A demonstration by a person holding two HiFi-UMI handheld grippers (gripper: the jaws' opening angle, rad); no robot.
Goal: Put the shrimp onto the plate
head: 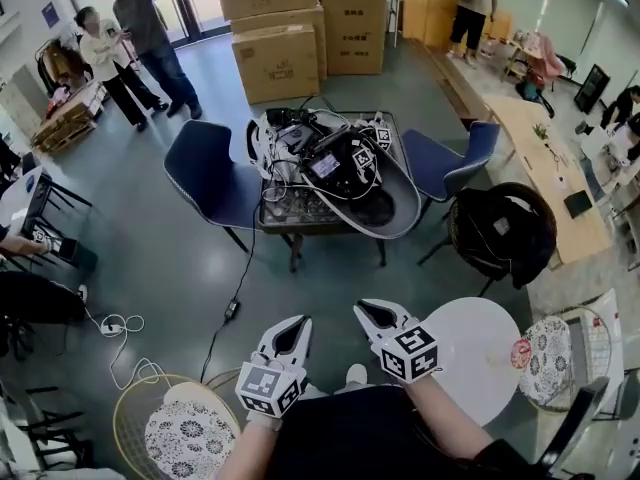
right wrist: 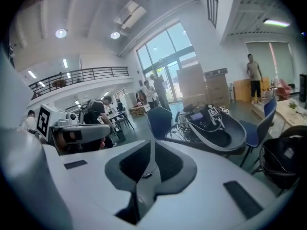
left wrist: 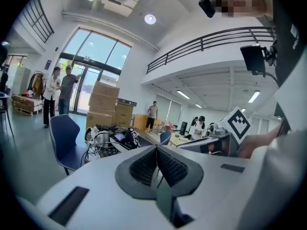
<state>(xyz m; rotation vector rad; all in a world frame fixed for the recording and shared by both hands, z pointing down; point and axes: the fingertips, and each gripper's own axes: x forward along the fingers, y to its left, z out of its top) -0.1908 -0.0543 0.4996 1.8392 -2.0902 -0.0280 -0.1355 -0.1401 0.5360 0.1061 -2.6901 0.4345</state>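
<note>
Close to the person's body, the left gripper (head: 297, 326) and the right gripper (head: 366, 311) are held up side by side over the floor. Each one points forward. In the left gripper view, the 2 jaws of the left gripper (left wrist: 157, 150) are pressed together with nothing in them. The right gripper (right wrist: 152, 145) is the same: jaws closed tight, holding nothing.

Just to the right is a white round table (head: 480, 368). Its top looks bare, except for a small red and white round thing (head: 521, 353) at its edge that is too small to tell. There is a wicker chair with a spotty cushion (head: 190, 433) on the left, low down.

I cannot see the shrimp in any view, and I cannot see a plate either. So I think the job has not started yet.

Farther off is a glass table (head: 300, 213) piled with cables, with a blue chair (head: 205, 173) beside it. Behind that are big cardboard boxes (head: 290, 28), and people (head: 135, 38) stand by the doors.

To do this step well, first find the shrimp and the plate. Then open 1 gripper wide before reaching, come at the shrimp slowly, and squeeze softly so it does not slip or squash.
</note>
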